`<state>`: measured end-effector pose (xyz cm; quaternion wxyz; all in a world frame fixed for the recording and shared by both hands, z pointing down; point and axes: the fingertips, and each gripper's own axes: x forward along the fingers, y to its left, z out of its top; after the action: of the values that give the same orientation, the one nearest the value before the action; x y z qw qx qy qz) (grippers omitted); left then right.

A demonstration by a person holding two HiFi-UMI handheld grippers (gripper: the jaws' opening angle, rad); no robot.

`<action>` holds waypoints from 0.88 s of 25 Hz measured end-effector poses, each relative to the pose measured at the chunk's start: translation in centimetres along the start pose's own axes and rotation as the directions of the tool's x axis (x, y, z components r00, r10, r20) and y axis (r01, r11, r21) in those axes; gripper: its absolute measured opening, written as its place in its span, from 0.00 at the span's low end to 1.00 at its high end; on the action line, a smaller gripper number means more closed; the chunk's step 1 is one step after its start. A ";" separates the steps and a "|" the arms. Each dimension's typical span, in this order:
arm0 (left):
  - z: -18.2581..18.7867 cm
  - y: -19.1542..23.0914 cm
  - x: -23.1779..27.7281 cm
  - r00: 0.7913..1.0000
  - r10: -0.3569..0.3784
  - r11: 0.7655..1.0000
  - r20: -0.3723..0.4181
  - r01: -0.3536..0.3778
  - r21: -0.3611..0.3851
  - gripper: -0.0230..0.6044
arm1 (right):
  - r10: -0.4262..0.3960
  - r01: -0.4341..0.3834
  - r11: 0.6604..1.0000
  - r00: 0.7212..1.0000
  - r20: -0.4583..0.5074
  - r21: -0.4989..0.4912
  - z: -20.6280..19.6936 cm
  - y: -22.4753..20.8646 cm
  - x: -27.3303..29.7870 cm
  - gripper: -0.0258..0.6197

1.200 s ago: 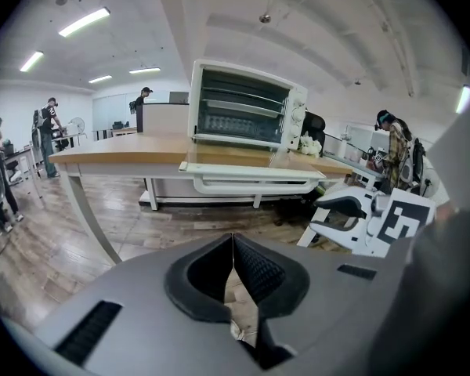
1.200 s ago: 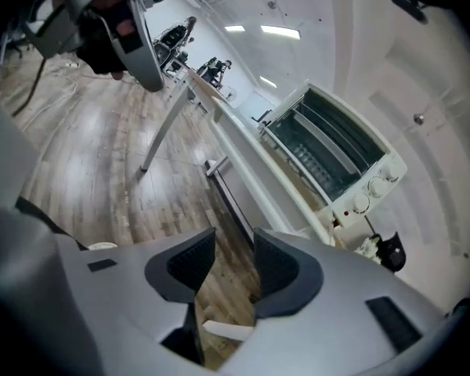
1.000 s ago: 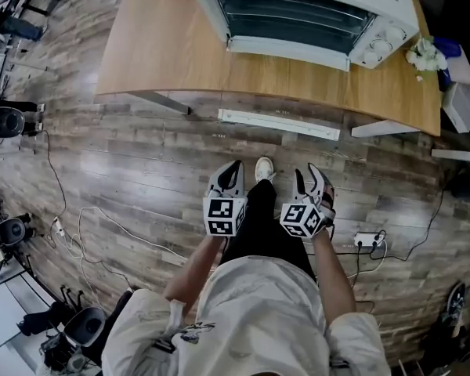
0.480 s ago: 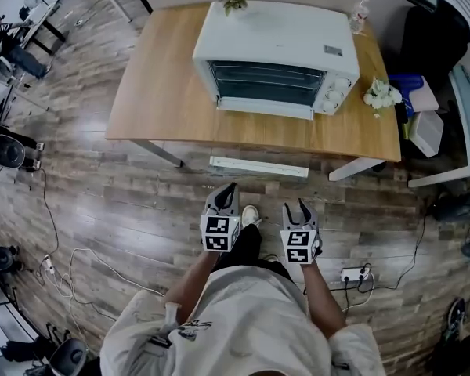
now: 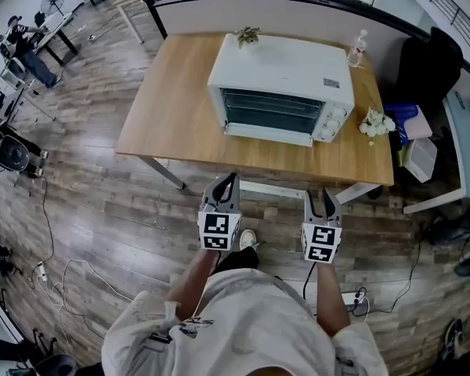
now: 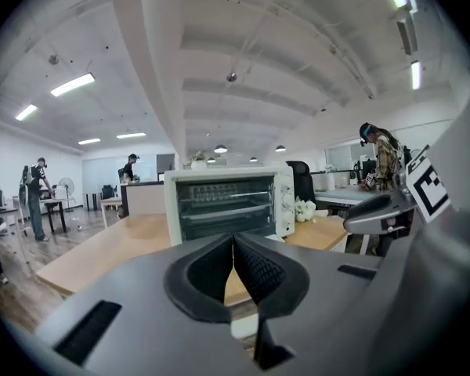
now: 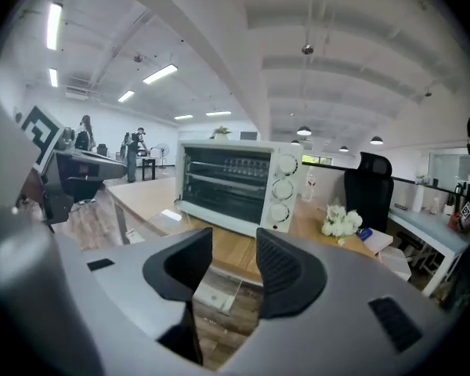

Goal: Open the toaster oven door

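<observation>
While hovering short of table point(image 5: 172, 108) edge | toaster oven point(image 5: 282, 69) on table, straight ahead, door point(image 5: 272, 113) shut, long axis left-right | left gripper point(image 5: 229, 178) clenched, empty, slightly nearer | right gripper point(image 5: 319, 198) released, empty

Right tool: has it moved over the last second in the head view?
Yes. The right tool has come toward the table: its tips now reach its near edge in the picture, where floor lay between them before.

Open-plan office: desks point(image 5: 180, 92), swivel chair point(image 5: 427, 61).
</observation>
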<state>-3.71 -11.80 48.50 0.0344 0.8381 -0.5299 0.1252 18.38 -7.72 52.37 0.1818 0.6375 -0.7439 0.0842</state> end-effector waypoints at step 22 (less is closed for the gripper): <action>8.8 0.8 -0.4 0.978 0.034 0.998 0.204 -0.043 0.042 0.06 | -0.048 0.064 0.995 0.978 0.204 -0.076 9.4 -3.9 -2.1 0.31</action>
<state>-3.09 -13.49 39.80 -0.0418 0.8366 -0.5437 0.0515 20.90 -9.86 42.49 0.1338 0.6555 -0.7430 -0.0166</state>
